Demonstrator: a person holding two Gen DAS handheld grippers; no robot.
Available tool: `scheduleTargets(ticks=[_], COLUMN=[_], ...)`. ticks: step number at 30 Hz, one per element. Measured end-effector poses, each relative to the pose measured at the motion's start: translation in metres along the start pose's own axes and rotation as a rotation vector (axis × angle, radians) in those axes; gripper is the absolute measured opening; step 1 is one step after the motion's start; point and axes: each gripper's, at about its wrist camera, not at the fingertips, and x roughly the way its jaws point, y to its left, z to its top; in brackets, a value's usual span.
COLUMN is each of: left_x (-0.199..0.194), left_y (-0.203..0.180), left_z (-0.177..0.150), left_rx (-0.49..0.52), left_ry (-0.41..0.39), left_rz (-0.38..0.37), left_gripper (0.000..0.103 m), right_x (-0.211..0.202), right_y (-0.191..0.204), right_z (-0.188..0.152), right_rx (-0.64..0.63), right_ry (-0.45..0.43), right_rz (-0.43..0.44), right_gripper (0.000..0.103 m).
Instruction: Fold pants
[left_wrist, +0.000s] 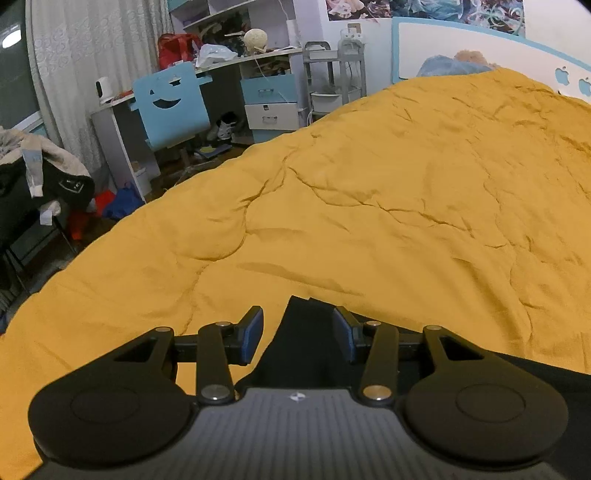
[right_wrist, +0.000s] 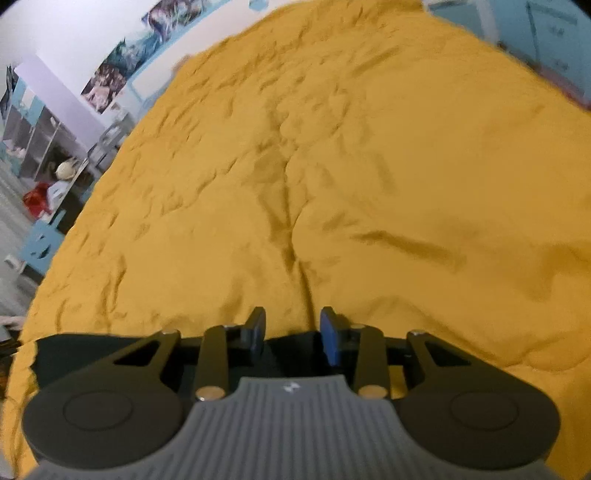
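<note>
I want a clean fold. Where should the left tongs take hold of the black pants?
Probably the raised corner of the black pants that already pokes up between the left tongs. Come straight ahead from the near side: that edge stands off the yellow quilt.

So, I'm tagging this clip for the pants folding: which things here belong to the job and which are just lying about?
Part of the job:
- black fabric pants
- left gripper
- right gripper
- mustard-yellow quilted bedspread, the work surface

Just lying about:
- light blue smiley-face chair
- cluttered white desk
- red bag
- clothes heap
</note>
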Motion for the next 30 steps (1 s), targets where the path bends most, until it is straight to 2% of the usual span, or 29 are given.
scheduleTargets(ticks=[4,8,11,12,13,16,18,20,25,28,30], left_x=[-0.001,-0.001,-0.001,-0.001,-0.001,-0.001,0.001,0.004,0.017,0.020,0.024], left_y=[0.003,0.005,0.007,0.008,0.010,0.017,0.019,0.021,0.018,0.013,0.015], left_z=[0.000,-0.005,-0.009,-0.010,-0.010,-0.011,-0.011,-0.013,-0.025,-0.026,-0.022], left_rx=[-0.009,-0.025,-0.023,-0.025,-0.029,-0.044,-0.047,-0.048,-0.068,-0.016,-0.012], left_ry=[0.004,0.011,0.012,0.011,0.010,0.006,0.003,0.001,0.020,0.003,-0.021], left_rz=[0.002,-0.001,-0.005,-0.008,-0.010,-0.011,-0.013,-0.023,-0.052,-0.071,-0.078], left_gripper=[0.052,0.052,0.052,0.052,0.052,0.052,0.052,0.051,0.042,0.042,0.046], right_x=[-0.008,-0.008,-0.011,-0.014,-0.017,-0.032,-0.049,-0.062,-0.032,-0.024,-0.025], right_y=[-0.005,-0.019,-0.022,-0.019,-0.016,0.001,0.015,0.017,0.016,0.016,0.017], right_z=[0.001,-0.007,-0.014,-0.015,-0.017,-0.020,-0.022,-0.024,-0.030,-0.029,-0.028], right_rx=[0.023,0.087,0.132,0.123,0.108,0.041,-0.023,-0.037,-0.065,-0.045,-0.052], right_ry=[-0.001,0.035,0.024,0.005,-0.011,-0.069,-0.140,-0.186,-0.090,-0.088,-0.085], right_rz=[0.058,0.052,0.070,0.056,0.045,0.012,-0.008,-0.044,-0.176,-0.182,-0.182], right_gripper=[0.024,0.024,0.024,0.014,0.000,0.000,0.000,0.000,0.000,0.000,0.000])
